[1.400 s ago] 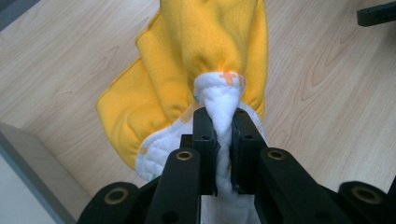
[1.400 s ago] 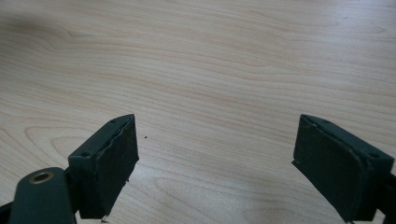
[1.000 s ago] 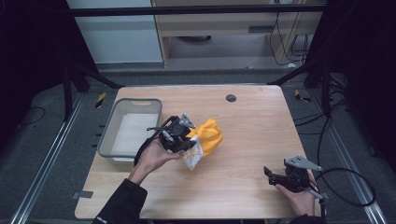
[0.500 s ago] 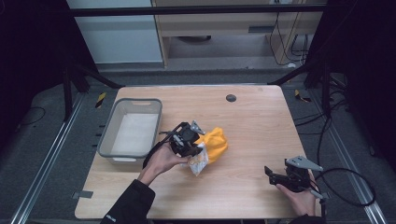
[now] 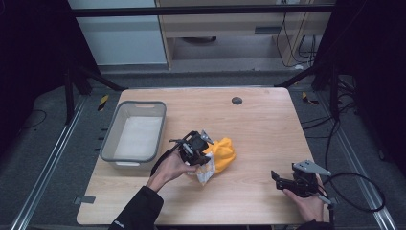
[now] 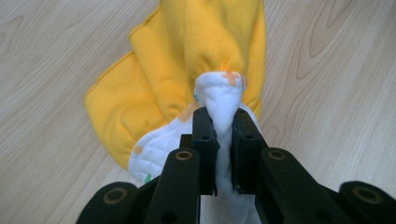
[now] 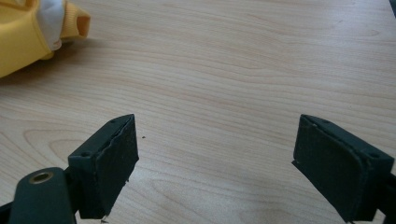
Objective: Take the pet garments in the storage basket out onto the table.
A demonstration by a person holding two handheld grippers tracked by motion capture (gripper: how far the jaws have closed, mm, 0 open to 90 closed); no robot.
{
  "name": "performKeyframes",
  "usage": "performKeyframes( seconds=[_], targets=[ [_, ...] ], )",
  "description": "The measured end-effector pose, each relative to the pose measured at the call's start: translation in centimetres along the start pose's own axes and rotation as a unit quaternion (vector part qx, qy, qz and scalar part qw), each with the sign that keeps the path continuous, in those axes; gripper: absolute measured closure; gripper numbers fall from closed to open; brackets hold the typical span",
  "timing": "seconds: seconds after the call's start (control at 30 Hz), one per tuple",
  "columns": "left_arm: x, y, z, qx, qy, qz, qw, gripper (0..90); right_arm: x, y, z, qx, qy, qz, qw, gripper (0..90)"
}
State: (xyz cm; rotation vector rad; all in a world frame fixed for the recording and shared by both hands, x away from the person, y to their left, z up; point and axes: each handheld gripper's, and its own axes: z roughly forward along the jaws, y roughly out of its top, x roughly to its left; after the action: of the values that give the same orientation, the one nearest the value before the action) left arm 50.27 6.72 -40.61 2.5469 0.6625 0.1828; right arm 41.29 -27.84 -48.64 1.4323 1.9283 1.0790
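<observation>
Right gripper (image 5: 278, 178) low over the near right part of the table (image 5: 268, 120), jaws spread wide with bare wood between them, nothing held. Well off to its left, left gripper (image 5: 205, 149) clamped tight on a bunched fold of the yellow and white cloth (image 5: 221, 154), the white quilted lining pinched between its pads. In the left gripper view, left gripper (image 6: 224, 135) squeezing the white fold, yellow cloth (image 6: 187, 70) spilling ahead of the jaws and resting on the wood. In the right gripper view, right gripper (image 7: 215, 163) agape, cloth (image 7: 28, 32) lying far off at the upper left. Beyond and to the left of the left gripper, a grey bin (image 5: 115, 132) on the table's left edge. Farther still, a dark round spot (image 5: 236, 100) near the table's far edge.
</observation>
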Motion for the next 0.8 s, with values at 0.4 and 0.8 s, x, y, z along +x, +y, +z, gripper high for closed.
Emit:
performKeyframes(
  seconds=[0.4,0.8],
  targets=[
    [-0.3,-0.6,1.7,0.004,-0.005,0.000,1.0000,77.6,0.0,0.0,0.1,0.000,-0.003,-0.005,1.0000,13.6],
    [-0.5,-1.1,2.0,0.000,0.004,-0.001,1.0000,59.8,0.1,-0.1,0.1,0.002,-0.001,-0.004,1.0000,13.4]
  ],
)
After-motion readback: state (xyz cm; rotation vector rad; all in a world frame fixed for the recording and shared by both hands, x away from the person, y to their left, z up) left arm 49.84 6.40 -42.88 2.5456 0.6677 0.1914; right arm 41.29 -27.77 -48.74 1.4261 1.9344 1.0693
